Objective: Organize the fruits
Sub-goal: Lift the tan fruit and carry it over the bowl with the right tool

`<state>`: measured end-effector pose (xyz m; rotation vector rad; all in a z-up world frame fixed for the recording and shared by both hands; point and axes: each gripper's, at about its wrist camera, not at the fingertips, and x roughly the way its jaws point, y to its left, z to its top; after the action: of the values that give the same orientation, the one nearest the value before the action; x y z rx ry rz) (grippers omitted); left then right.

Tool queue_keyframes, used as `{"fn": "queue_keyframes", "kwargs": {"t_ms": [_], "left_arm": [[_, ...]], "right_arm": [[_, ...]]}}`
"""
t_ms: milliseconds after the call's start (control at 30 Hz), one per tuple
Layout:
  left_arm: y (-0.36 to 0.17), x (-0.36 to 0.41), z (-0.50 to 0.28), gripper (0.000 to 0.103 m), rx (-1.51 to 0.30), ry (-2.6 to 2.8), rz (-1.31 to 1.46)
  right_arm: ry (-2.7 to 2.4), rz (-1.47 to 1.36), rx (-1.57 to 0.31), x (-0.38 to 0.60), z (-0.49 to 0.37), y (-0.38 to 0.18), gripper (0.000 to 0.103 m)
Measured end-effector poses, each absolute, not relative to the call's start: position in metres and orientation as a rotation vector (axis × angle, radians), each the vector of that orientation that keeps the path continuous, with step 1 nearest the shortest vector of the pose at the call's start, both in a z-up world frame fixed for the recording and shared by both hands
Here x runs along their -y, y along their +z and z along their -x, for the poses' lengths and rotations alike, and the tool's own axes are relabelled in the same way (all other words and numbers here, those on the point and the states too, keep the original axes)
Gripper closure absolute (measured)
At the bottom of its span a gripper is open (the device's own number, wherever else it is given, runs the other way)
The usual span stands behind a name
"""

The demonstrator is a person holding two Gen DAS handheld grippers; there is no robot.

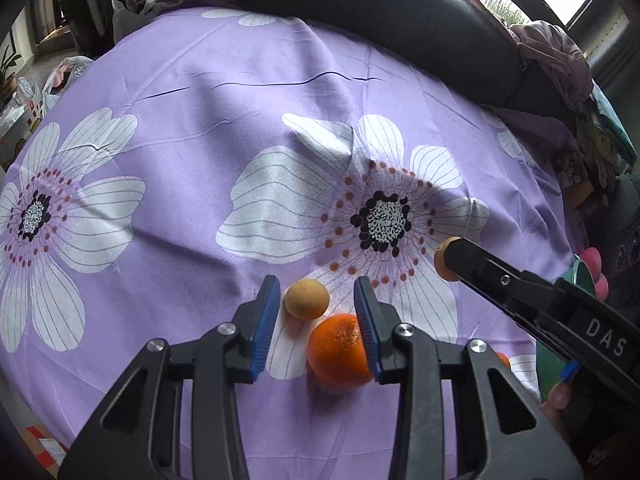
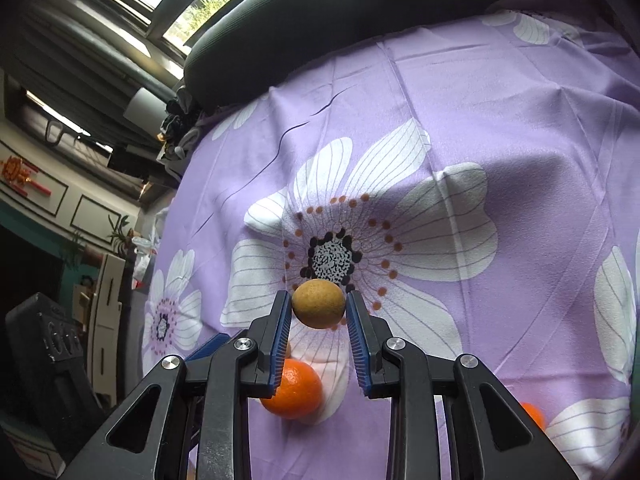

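Note:
In the left wrist view my left gripper (image 1: 316, 284) hangs open over the purple flowered cloth (image 1: 200, 128). A small tan fruit (image 1: 306, 299) lies on the cloth between its blue pads without touching both. An orange (image 1: 338, 350) sits just behind, partly hidden by the right finger. My right gripper (image 2: 318, 300) is shut on a second small tan fruit (image 2: 318, 303), held above the cloth. The same orange (image 2: 294, 390) lies below it. From the left wrist view the right gripper (image 1: 452, 256) reaches in from the right with that tan fruit (image 1: 444, 258) at its tip.
Another orange (image 2: 534, 416) lies near the cloth's right front edge. A green container (image 1: 552, 368) stands at the right, mostly behind the right gripper. A dark cushioned chair back (image 1: 380, 12) borders the far side. Clutter and bags lie beyond the cloth's left edge.

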<state>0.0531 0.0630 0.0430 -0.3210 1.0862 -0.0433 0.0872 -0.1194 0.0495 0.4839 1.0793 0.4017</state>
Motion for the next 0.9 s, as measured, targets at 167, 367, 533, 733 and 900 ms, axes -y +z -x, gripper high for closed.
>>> {"fn": "queue_keyframes", "kwargs": {"t_ms": [167, 367, 533, 733, 900], "left_arm": [[0.035, -0.055, -0.058, 0.066, -1.11, -0.017, 0.267], [0.021, -0.052, -0.065, 0.066, -1.149, -0.017, 0.261], [0.015, -0.054, -0.068, 0.066, -1.144, -0.019, 0.289], [0.012, -0.054, -0.067, 0.077, -1.107, -0.013, 0.282], [0.022, -0.055, -0.058, 0.077, -1.06, 0.014, 0.288]], "right_arm": [[0.379, -0.5, -1.052, 0.129, -0.08, 0.056, 0.073], [0.392, -0.505, -1.018, 0.138, -0.067, 0.068, 0.073], [0.37, -0.511, -0.986, 0.148, -0.062, 0.074, 0.073], [0.35, -0.533, -1.0, 0.155, -0.062, 0.07, 0.073], [0.338, -0.524, -0.99, 0.157, -0.059, 0.073, 0.073]]}}
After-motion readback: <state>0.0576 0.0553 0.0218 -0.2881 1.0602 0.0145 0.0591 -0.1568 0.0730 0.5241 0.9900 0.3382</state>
